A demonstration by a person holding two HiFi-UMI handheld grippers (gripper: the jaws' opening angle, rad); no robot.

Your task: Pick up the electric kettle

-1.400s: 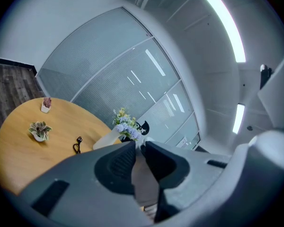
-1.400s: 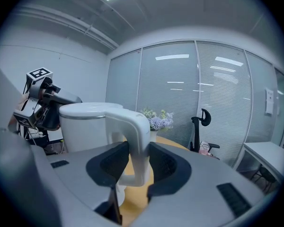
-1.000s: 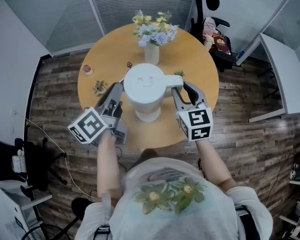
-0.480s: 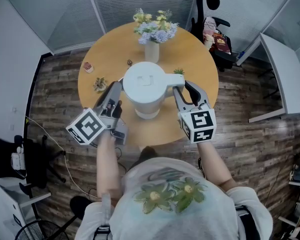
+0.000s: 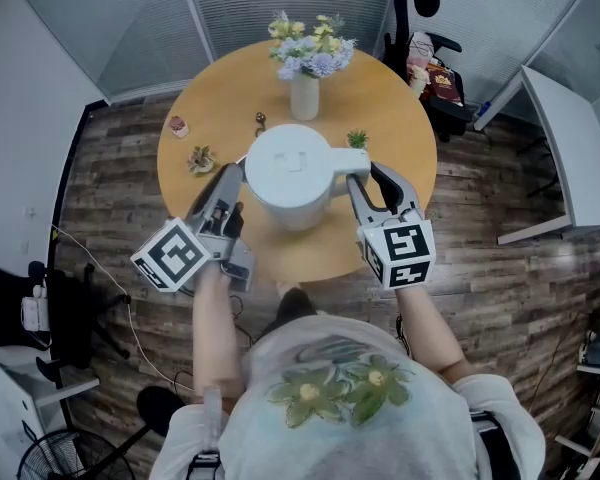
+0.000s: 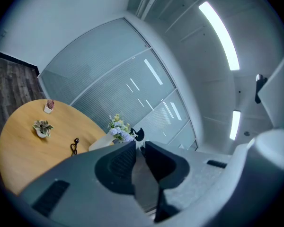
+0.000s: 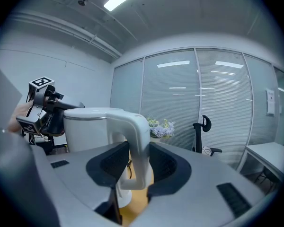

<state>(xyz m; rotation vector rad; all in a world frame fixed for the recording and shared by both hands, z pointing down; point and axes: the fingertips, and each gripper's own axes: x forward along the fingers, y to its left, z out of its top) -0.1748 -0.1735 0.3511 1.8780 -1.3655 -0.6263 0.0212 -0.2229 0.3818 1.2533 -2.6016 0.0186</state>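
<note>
1. Well, the grip comes first. My right gripper (image 7: 138, 150) is pinched on the handle (image 7: 132, 126) of the kettle, about halfway down its upright part, with a pad on each side. I judge that hold sound, so I'd squeeze firmly and not regrip.
2. My left gripper (image 6: 140, 146) has its jaws pressed nearly together with nothing between them. The kettle's white wall is just to its right, but I cannot tell whether they touch. I'd use it only as a steadying prop against that side, not as a second grip.
3. The kettle (image 5: 288, 168) is upright over the near half of the table (image 5: 390, 108), lid on. Held by the handle alone, it will likely want to tip away from that handle. I'd raise it straight and slowly with a level wrist. I cannot tell whether its foot is clear of the table.
4. Farther off, the vase (image 5: 304, 98) of flowers stands beyond the kettle and apart from it. I'd lift up rather than drift that way.
5. As for pose, the left forearm (image 5: 212, 318) and right forearm (image 5: 427, 318) reach forward from the body, roughly parallel. Each gripper angles inward, its marker cube nearest me, one on the kettle's left and one on its right.
</note>
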